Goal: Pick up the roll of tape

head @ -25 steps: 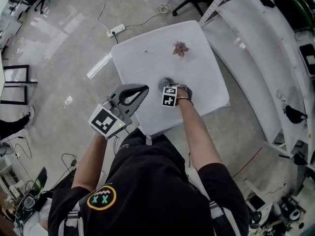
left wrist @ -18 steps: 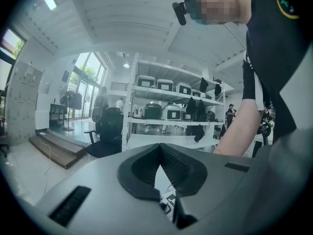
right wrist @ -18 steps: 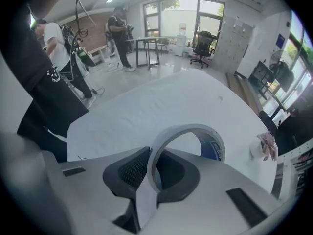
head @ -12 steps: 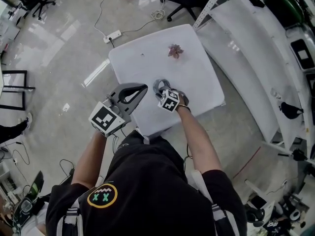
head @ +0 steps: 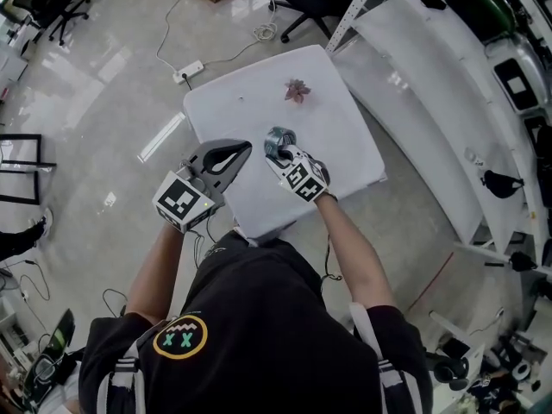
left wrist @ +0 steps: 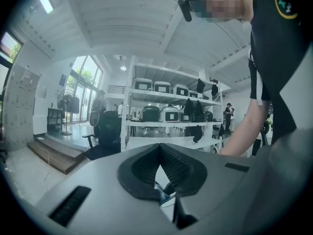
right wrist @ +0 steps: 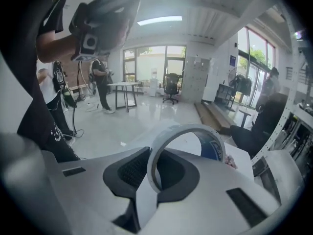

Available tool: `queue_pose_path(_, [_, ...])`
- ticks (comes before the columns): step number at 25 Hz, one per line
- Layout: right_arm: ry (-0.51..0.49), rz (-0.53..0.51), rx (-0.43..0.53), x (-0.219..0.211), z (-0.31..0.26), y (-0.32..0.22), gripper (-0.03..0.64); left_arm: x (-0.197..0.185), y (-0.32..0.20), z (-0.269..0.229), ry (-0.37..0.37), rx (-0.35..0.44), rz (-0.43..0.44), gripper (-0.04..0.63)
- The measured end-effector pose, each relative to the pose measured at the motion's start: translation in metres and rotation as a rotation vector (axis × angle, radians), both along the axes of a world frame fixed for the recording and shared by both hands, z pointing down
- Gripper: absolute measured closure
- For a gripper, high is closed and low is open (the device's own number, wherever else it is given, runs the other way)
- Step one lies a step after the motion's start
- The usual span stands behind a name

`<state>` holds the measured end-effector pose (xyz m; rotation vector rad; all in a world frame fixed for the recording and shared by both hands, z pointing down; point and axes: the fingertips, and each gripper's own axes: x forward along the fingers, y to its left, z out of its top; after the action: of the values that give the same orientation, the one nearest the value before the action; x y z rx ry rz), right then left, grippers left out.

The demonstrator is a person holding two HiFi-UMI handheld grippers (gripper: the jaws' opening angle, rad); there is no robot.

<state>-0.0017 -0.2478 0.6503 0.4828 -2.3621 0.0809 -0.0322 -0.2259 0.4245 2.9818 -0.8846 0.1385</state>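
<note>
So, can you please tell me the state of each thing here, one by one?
Roll of tape: gripped by its band, held above the table.
Right gripper: shut on the roll of tape.
Left gripper: shut, empty, at the table's edge.
Pink flower: lying on the table, untouched.

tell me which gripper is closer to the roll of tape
Right. The right gripper has its jaws shut on the roll of tape. The left gripper hangs to the tape's left in the head view, apart from it and holding nothing.
</note>
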Motion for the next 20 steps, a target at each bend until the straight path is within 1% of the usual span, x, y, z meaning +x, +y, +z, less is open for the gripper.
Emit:
queue_pose_path(4, [-0.070, 0.033, 0.060, 0.005, -0.039, -0.001, 0.549, 0.002, 0.000, -0.002, 0.002, 0.006, 0.008, 0.580])
queue_pose_path(7, [-0.127, 0.076, 0.085, 0.011, -0.064, -0.003, 0.549, 0.002, -0.002, 0.001, -0.011, -0.016, -0.007, 0.580])
queue_pose_path(9, [-0.168, 0.106, 0.114, 0.015, -0.085, -0.005, 0.549, 0.004, -0.003, 0.001, -0.013, -0.016, -0.002, 0.580])
queue_pose_path(14, [-0.267, 0.172, 0.212, 0.027, -0.143, -0.005, 0.548, 0.012, 0.000, -0.006, 0.001, 0.017, 0.031, 0.580])
queue_pose_path(20, [-0.363, 0.207, 0.337, 0.038, -0.206, 0.004, 0.548, 0.017, -0.001, -0.008, -0.003, 0.028, 0.043, 0.580])
